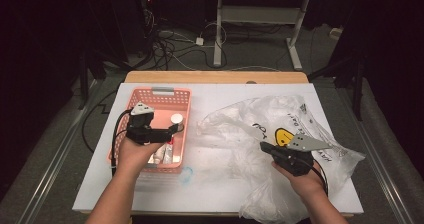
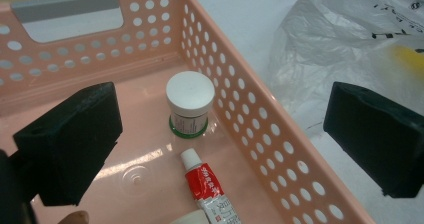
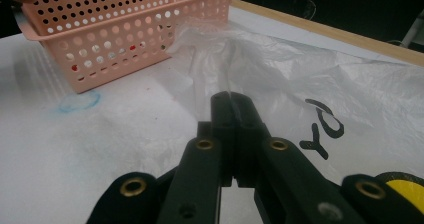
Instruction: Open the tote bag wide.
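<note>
The plastic bag [image 1: 280,134], thin and see-through, lies crumpled on the white table cover [image 1: 220,184] just beside the pink basket [image 1: 150,96], on the side away from the basket's grey handle end. Black print runs across the bag: in the right gripper view the letters "YO" [image 3: 322,129] can be read, and a yellow round mark [image 1: 283,135] sits next to the lettering; the smaller line of writing along the bag's far edge is too small to read. The right gripper [image 1: 264,146] rests on the bag with its jaws pressed together, and a fold of the film rises right at their tips, though a pinch on it cannot be made out for certain. The left gripper [image 1: 176,128] hangs over the basket with its jaws spread wide apart, gripping nothing. Inside the basket, a small white-lidded jar [image 2: 189,104] with a green base stands upright near the wall nearest the bag, its label unreadable. Just beside it lies a red and white tube [image 2: 207,186] with white characters, capped end toward the jar.
</note>
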A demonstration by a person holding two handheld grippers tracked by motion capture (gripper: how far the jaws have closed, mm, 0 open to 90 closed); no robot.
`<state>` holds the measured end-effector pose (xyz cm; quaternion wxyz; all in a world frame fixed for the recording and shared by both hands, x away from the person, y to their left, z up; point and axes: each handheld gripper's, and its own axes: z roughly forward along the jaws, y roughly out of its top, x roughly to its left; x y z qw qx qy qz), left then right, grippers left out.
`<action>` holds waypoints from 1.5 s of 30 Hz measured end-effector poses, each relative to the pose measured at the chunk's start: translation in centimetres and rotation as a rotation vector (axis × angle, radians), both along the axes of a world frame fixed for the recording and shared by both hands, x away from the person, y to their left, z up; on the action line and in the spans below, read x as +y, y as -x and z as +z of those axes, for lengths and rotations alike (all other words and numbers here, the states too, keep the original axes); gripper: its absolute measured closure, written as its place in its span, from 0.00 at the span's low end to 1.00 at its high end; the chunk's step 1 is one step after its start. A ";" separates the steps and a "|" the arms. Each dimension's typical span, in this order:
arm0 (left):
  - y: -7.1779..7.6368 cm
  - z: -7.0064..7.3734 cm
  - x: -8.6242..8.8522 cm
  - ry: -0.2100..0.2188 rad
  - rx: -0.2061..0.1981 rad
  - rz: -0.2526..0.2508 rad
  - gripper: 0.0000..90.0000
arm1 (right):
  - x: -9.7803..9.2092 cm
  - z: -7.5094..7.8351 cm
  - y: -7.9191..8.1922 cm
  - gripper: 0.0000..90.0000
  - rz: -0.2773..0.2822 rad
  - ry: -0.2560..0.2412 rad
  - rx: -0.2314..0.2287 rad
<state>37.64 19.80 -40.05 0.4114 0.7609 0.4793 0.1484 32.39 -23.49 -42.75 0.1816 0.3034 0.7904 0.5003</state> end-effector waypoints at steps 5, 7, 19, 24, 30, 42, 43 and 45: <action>-1.6 -0.8 0.0 -0.012 0.064 -0.006 0.04 | -0.3 0.1 0.0 1.00 -0.002 -0.007 -0.001; -2.3 -1.2 0.0 -0.019 0.098 -0.003 0.06 | -0.4 0.1 0.0 1.00 -0.005 -0.011 0.002; -3.9 -2.4 -0.5 -0.082 0.242 -0.020 0.12 | -0.5 -0.2 -0.2 1.00 0.003 -0.013 0.010; -4.3 -3.0 -0.5 -0.113 0.318 -0.025 0.12 | -0.4 -0.3 -0.2 1.00 0.004 -0.008 0.014; -4.9 -4.0 -0.5 -0.128 0.423 -0.027 0.19 | -0.4 -0.3 -0.1 1.00 0.004 -0.004 0.012; -5.5 -4.4 -2.3 -0.196 0.558 -0.002 0.41 | -0.3 -0.5 -0.2 1.00 0.000 0.002 0.016; -5.4 -4.5 -2.5 -0.213 0.564 -0.002 0.45 | -0.3 -0.5 -0.1 1.00 -0.001 0.002 0.015; -5.4 -4.5 -2.6 -0.219 0.567 0.002 0.49 | -0.2 -0.6 -0.1 1.00 0.002 0.006 0.019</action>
